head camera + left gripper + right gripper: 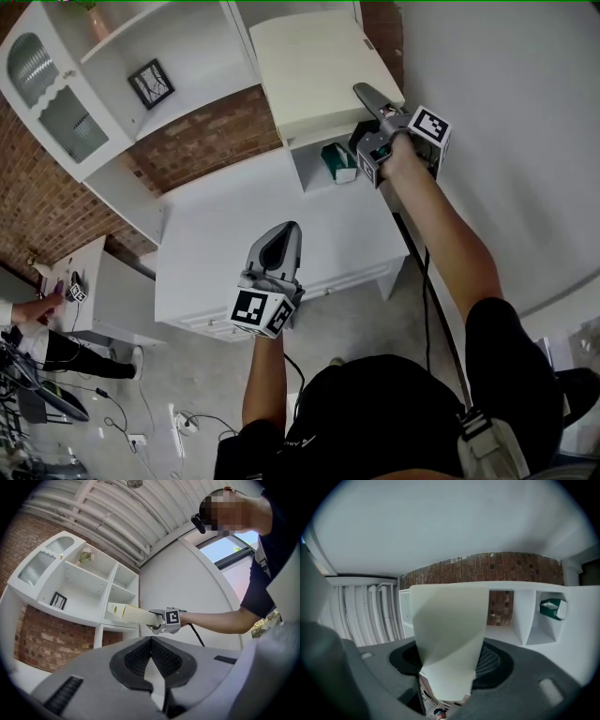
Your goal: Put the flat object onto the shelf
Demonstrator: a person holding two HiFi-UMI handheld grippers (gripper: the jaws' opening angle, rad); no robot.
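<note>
The flat object is a pale yellow board, and my right gripper is shut on its near edge. It hangs in the air over the right end of the white shelf unit, above a cubby. In the right gripper view the board rises from between the jaws of the right gripper and hides the middle of the shelves. From the left gripper view the board points at the shelf unit. My left gripper hovers over the white cabinet top, shut and holding nothing.
A green box sits in the small cubby under the board. On a middle shelf leans a dark picture frame. Brick wall backs the unit. Another person's hand is at the far left, and cables lie on the floor.
</note>
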